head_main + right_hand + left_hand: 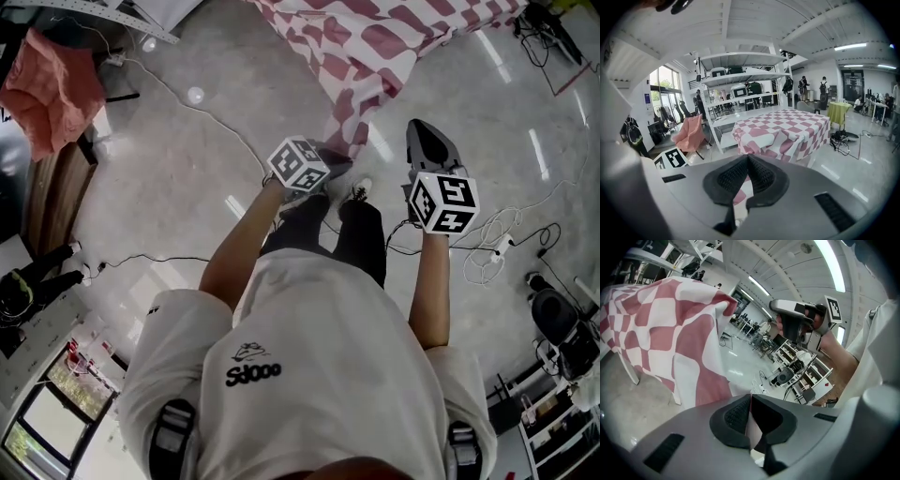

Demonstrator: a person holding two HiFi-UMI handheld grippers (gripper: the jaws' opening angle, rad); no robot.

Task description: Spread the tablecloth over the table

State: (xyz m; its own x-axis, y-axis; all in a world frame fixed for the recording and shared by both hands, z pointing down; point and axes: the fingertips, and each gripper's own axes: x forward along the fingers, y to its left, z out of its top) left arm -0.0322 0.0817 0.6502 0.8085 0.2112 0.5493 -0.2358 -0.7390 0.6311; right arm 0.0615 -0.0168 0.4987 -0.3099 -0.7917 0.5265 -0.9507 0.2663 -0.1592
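Our left gripper [750, 404] has its fingers [733, 416] pressed together on a thin edge of the cloth [670, 324]. From there the red-and-white checks run up to the tabletop, which the cloth covers and hides, with its sides hanging toward the floor [187, 187]. Our right gripper [748, 161] has its fingers closed too, with no cloth in them that we can see. It is held beside the left, apart from the cloth's near corner.
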